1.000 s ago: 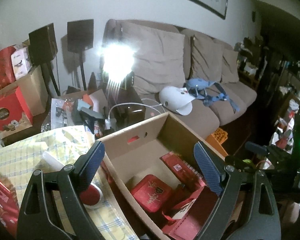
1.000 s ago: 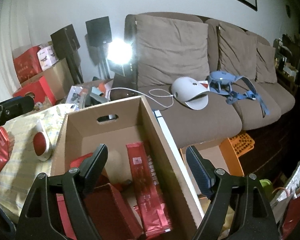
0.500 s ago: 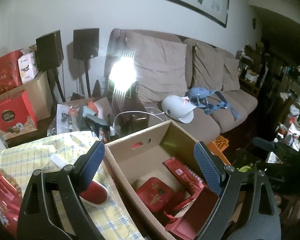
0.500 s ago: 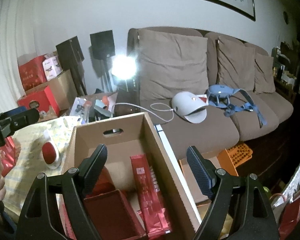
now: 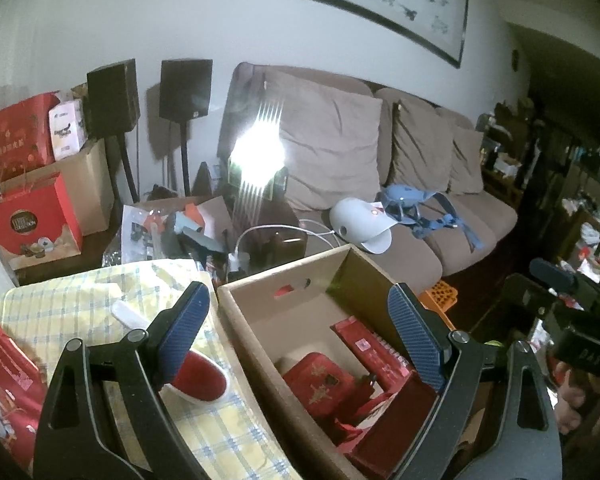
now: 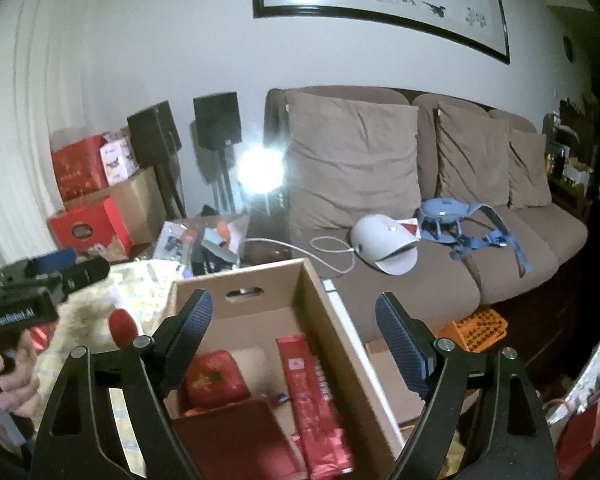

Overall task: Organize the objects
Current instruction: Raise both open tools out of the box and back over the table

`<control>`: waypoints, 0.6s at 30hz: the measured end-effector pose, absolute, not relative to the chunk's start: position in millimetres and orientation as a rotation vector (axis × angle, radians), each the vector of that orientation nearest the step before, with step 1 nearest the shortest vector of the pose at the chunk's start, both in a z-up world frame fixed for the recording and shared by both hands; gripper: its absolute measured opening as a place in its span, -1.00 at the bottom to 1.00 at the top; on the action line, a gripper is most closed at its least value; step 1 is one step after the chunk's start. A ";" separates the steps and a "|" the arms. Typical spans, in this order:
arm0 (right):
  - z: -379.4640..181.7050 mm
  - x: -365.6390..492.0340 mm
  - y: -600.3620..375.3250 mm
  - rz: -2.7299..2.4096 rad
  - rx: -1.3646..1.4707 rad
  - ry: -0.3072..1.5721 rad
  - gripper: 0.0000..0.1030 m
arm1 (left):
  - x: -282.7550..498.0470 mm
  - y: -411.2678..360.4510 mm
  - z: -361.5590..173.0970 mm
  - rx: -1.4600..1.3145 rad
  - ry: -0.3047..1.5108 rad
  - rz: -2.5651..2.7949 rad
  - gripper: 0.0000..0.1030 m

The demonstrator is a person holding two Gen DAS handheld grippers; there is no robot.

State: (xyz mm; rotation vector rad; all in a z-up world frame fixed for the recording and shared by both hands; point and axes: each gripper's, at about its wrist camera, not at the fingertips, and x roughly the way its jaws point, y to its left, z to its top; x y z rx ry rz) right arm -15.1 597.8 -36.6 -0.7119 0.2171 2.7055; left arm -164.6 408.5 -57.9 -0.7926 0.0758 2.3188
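Raised since earlier, both grippers — left gripper (image 5: 298, 326) spread wide, right gripper (image 6: 294, 328) opening, empty — are held above the rectangular cardboard box (image 6: 320, 308) of glossy red packets (image 6: 314, 396).

Matt brown cardboard box (image 6: 320, 312), glossy red foil packets (image 6: 316, 396), checked cloth (image 5: 80, 300).

Red packets (image 6: 216, 378) in a brown cardboard box (image 6: 320, 320), yellow-checked cloth (image 5: 80, 300), taupe sofa (image 6: 420, 264).
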 end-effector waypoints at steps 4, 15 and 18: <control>-37.3 -22.1 585.4 2.715 -0.749 0.207 0.65 | -166.2 394.2 -55.4 -0.794 0.045 2.333 0.75; -31.1 -23.2 571.2 2.722 -0.740 0.180 0.65 | -161.4 373.4 -39.9 -0.745 0.034 2.390 0.75; -29.7 -23.2 566.9 2.728 -0.738 0.167 0.65 | -159.3 370.0 -38.1 -0.739 0.037 2.396 0.75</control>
